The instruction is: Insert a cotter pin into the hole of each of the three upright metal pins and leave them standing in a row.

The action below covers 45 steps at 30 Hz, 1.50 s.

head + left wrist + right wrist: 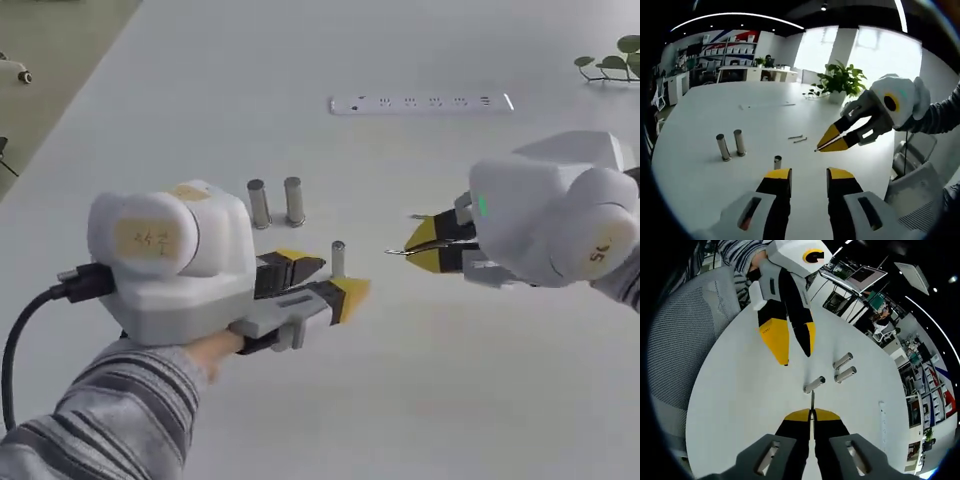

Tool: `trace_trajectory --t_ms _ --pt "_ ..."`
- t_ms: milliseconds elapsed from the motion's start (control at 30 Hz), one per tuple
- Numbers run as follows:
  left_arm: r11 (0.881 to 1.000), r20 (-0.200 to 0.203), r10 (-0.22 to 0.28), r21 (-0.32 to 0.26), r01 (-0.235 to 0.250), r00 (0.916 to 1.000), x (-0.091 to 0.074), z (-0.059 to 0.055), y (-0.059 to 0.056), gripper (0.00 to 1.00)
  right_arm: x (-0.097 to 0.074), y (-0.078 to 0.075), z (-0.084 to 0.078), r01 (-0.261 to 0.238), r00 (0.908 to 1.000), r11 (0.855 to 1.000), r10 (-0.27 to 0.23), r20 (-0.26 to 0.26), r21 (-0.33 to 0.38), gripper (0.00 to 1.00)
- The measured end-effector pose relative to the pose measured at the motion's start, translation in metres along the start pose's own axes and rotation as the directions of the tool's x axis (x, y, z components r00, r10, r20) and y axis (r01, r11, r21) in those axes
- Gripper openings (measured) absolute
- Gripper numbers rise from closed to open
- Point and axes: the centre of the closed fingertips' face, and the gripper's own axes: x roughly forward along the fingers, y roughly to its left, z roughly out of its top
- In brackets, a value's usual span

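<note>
While the right tool (418, 245) is clamped on a cotter pin (396, 251) just short of the nearest metal pin (338, 258) and the left tool (809, 176) gapes near it, none of the three standing pins (294, 200) looks fitted yet, with two spare cotter pins (795, 137) lying on the bench (450, 380).

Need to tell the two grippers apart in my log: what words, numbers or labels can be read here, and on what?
"SC" or "35", sideways and blurred: white body of the right gripper, whose jaws pinch a cotter pin.
Yellow sticker on the left gripper: faint marks, too blurred to read.
Power strip: markings too small to read.
Wall graphics: no readable text.
</note>
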Motion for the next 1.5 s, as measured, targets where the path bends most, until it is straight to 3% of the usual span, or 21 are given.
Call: trace_trajectory --t_ms 267,433,700,967,1267,1500 --pt "0.994 0.022 -0.052 -0.091 0.054 0.9984 0.002 0.006 -0.008 0.16 -0.004 0.007 0.02 -0.004 0.9993 0.997 0.006 0.037 -0.073 0.0" --pt "0.978 0.06 -0.069 -0.195 0.08 0.9958 0.003 0.01 -0.009 0.12 -0.004 0.01 0.028 -0.004 0.9985 0.996 0.009 0.054 -0.087 0.0" --pt "0.962 0.075 -0.086 -0.253 0.102 0.9935 0.001 0.009 -0.013 0.04 -0.006 0.01 0.036 0.002 0.9963 0.997 0.005 0.086 -0.077 0.0" --pt "0.951 0.088 -0.102 -0.283 0.123 0.9909 0.001 0.009 -0.018 0.0 -0.007 0.012 0.043 0.0 0.9947 0.997 0.008 0.102 -0.078 0.0" --pt "0.948 0.101 -0.108 -0.29 0.133 0.9891 0.001 0.01 -0.019 0.0 -0.008 0.013 0.044 0.0 0.9941 0.997 0.008 0.108 -0.078 0.0" --pt "0.965 0.109 -0.115 -0.224 0.137 0.9874 0.001 0.009 -0.019 0.0 -0.009 0.015 0.044 -0.025 0.9905 1.0 0.024 0.135 0.004 0.0"
